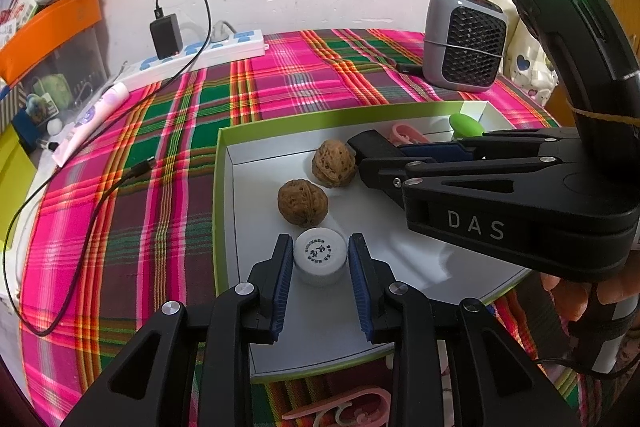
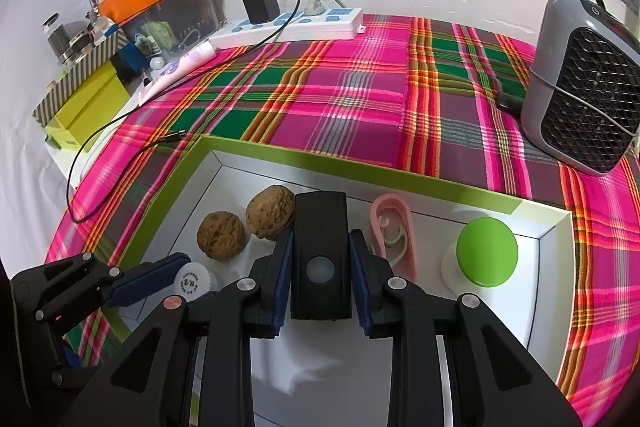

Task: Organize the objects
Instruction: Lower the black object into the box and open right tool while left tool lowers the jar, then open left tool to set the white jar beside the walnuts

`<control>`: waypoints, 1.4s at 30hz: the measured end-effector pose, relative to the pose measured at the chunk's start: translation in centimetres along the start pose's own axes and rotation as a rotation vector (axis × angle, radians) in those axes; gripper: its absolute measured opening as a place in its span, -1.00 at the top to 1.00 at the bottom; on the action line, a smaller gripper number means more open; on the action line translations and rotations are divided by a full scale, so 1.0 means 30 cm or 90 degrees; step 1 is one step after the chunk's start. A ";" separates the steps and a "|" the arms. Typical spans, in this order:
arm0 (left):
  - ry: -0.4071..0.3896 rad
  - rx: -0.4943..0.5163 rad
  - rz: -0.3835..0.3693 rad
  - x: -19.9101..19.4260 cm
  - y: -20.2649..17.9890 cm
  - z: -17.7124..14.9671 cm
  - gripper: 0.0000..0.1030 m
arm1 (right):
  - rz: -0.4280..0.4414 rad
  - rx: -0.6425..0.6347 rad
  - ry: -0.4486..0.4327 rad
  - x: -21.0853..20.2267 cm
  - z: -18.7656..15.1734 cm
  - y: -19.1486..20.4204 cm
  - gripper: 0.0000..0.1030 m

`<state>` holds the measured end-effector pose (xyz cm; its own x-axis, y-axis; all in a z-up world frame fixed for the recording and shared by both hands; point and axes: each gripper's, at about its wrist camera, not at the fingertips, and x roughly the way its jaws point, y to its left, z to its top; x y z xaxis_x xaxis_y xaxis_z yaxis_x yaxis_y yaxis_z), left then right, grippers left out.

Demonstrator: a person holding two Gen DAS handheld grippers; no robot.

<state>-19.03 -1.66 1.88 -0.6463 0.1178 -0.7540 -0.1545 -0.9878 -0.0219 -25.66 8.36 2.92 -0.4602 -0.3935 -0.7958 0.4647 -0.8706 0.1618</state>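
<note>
We are midway through sorting small things into the shallow green-rimmed box (image 2: 360,174) on the plaid tabletop (image 2: 344,95). Our left tool (image 1: 320,259) straddles the white round cap (image 1: 320,257) on the box floor beside the two walnuts (image 1: 303,202); the pads stand just off its sides, so we judge it either about to be gripped or only just set down, and we cannot tell which. Our right tool (image 2: 320,267) is closed on a black rectangular device (image 2: 320,251) with a round pale button, held over the box between the walnuts and the pink clip (image 2: 394,239).

The next move, as we judge it, calls for lowering the black device into the bare floor without knocking the nearer walnut, which it almost touches, then opening the pads.

The right wrist view shows the device's face and the green-topped knob (image 2: 486,251) whole; the left view shows them only partly, behind the right tool. The left view alone shows the narrow gaps beside the cap.
</note>
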 end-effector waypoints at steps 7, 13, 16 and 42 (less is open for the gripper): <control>0.000 -0.001 -0.006 0.000 -0.006 -0.006 0.40 | 0.000 0.005 -0.005 -0.013 -0.005 -0.001 0.28; -0.003 -0.001 -0.004 -0.015 -0.006 -0.014 0.37 | -0.001 0.014 -0.007 -0.024 -0.012 -0.005 0.28; -0.007 -0.004 -0.001 -0.026 -0.004 -0.021 0.35 | 0.000 0.017 -0.011 -0.035 -0.017 -0.001 0.28; -0.040 -0.016 0.022 -0.174 0.009 -0.088 0.28 | 0.000 0.054 -0.061 -0.177 -0.120 0.053 0.28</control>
<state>-13.73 -2.82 4.06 -0.6961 0.0894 -0.7123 -0.1129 -0.9935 -0.0143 -19.76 10.14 5.31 -0.5323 -0.4166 -0.7370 0.4010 -0.8908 0.2138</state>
